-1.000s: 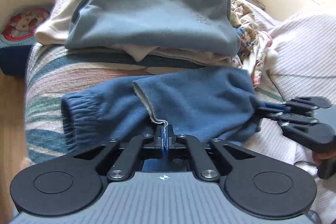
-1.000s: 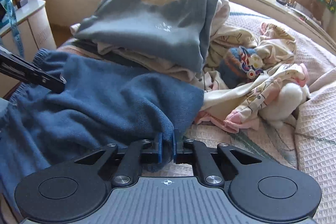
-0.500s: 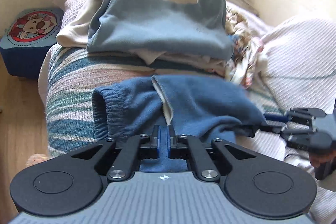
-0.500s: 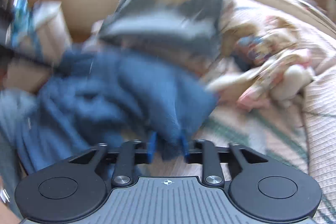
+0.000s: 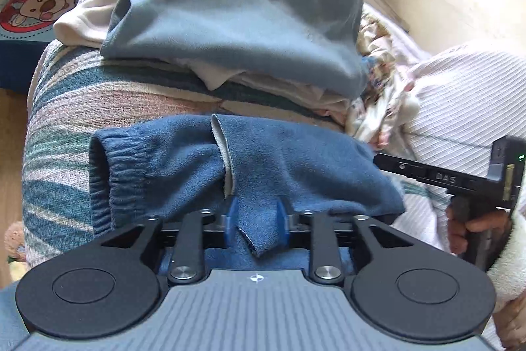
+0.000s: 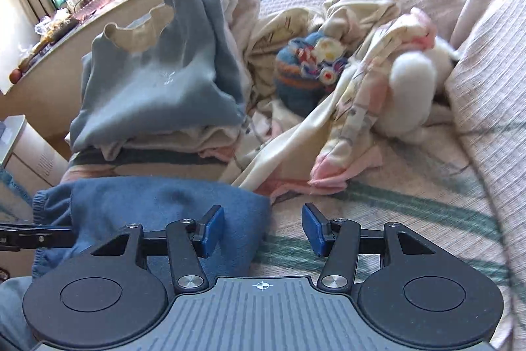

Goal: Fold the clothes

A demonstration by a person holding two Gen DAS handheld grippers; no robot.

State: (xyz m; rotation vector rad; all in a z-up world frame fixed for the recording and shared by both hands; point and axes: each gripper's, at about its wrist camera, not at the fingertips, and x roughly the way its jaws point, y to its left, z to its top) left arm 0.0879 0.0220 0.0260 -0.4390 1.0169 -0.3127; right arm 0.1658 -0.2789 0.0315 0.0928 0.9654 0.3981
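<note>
A dark blue fleece garment (image 5: pixel 296 166) lies folded on the striped blanket (image 5: pixel 65 120), its elastic cuff to the left. My left gripper (image 5: pixel 256 216) is at its near edge; the jaws are opening and a loose flap of the fleece still sits between the blue pads. In the right wrist view the same garment (image 6: pixel 157 206) lies at lower left. My right gripper (image 6: pixel 261 229) is opening wide at its right corner: the left pad is over the fleece, the right pad over bare blanket. A hand holds the right gripper (image 5: pixel 381 160) beside the garment's right end.
Behind the garment is a stack of folded clothes topped by a light blue sweatshirt (image 5: pixel 230 22). To its right is a heap of unfolded cream and pink clothes (image 6: pixel 345 107) with a knitted blue piece (image 6: pixel 305 68). A cartoon-print stool (image 5: pixel 36 9) stands off the bed's left edge.
Both grippers were shut on the dark blue garment and now stand apart. The right gripper rolled and slid right, off the garment's corner. The garment has settled flat on the blanket.
</note>
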